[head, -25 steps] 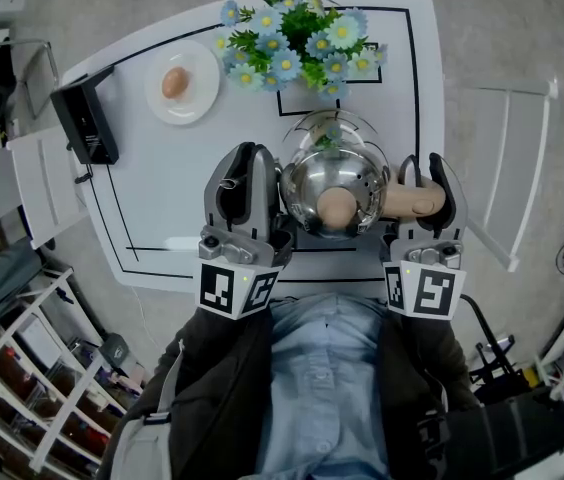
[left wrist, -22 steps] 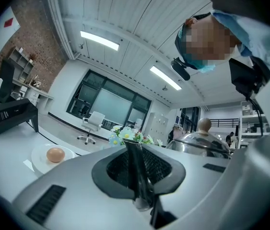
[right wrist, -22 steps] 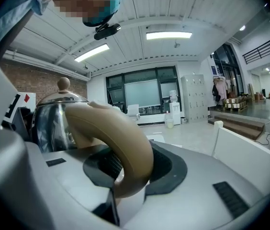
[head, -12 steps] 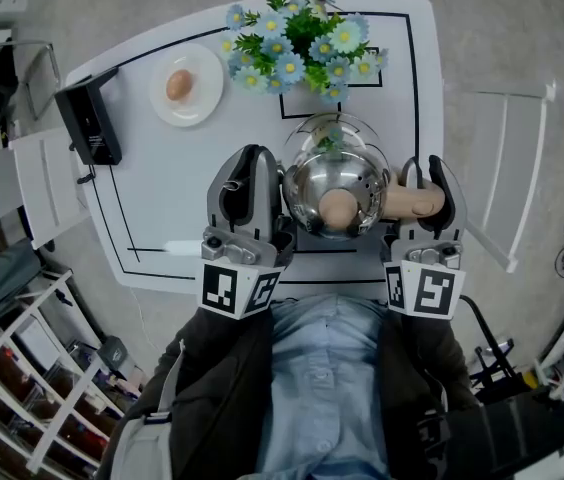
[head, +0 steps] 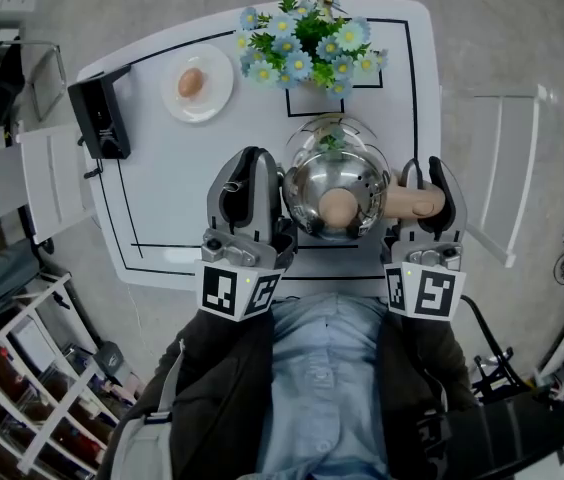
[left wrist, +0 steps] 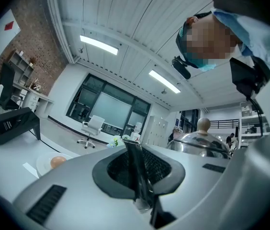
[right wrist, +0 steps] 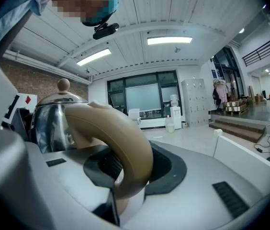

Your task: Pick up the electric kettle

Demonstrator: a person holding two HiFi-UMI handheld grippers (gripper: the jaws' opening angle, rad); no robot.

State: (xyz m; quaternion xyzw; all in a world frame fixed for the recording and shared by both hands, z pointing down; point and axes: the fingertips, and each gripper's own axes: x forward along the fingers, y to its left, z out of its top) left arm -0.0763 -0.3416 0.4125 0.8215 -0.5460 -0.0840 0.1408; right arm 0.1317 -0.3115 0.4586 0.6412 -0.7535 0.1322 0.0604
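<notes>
Right hand-held gripper just clamped on kettle handle (beige), left hand-held gripper closed

On the white table marked with black lines, blue-and-white flowers stand at the far edge, a plate holding an egg lies just left of them, a black device sits at the left edge, and a white chair stands to the right.

left hand-held gripper: points forward from torso; jaws all but together, nothing between | right hand-held gripper: level with left, same heading; jaws have just been closing, pads clamped on handle | forearms: bent, tucked close to body
</notes>
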